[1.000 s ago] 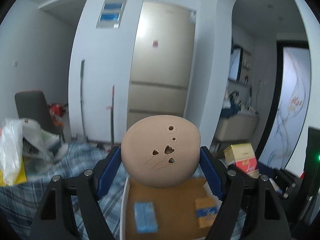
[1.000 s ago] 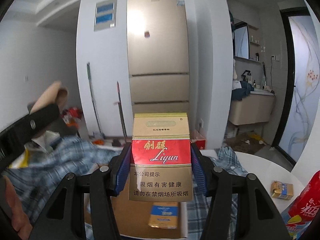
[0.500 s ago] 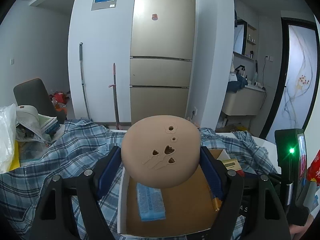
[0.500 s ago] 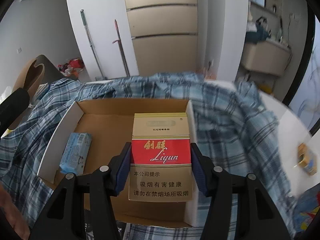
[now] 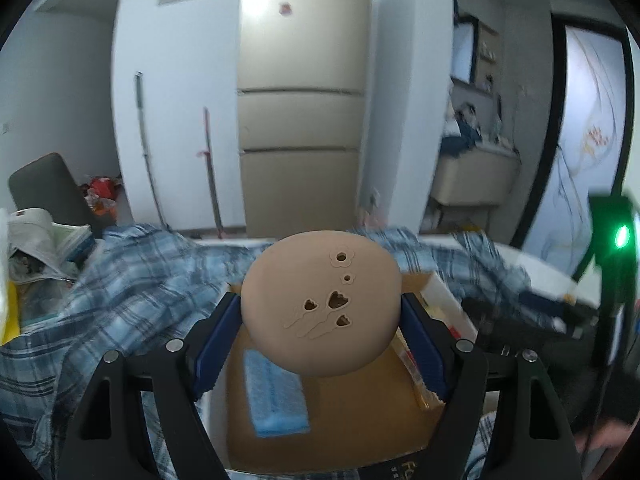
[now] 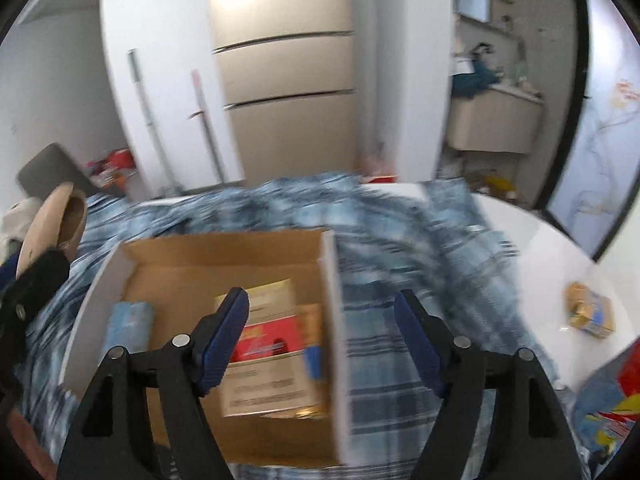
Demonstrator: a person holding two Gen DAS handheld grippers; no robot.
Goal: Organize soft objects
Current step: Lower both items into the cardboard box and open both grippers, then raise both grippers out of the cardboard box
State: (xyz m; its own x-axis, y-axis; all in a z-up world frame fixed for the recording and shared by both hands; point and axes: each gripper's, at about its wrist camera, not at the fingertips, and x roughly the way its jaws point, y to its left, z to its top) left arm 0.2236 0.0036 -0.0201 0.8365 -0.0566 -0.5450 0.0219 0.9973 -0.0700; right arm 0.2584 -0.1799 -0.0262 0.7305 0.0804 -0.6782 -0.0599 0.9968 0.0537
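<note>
My left gripper is shut on a round tan soft pad with small cut-out holes, held above an open cardboard box. A blue packet lies on the box floor. My right gripper is open and empty above the same box. The gold-and-red carton lies inside it, next to the blue packet. The tan pad shows at the left of the right wrist view.
The box sits on a blue plaid cloth over a white table. A small yellow pack and a colourful bag lie at the right. Papers and a plastic bag lie at the left. A fridge stands behind.
My right gripper opened and let the gold-and-red carton drop into the box, then drew back a little. My left gripper still holds the tan pad over the box.
</note>
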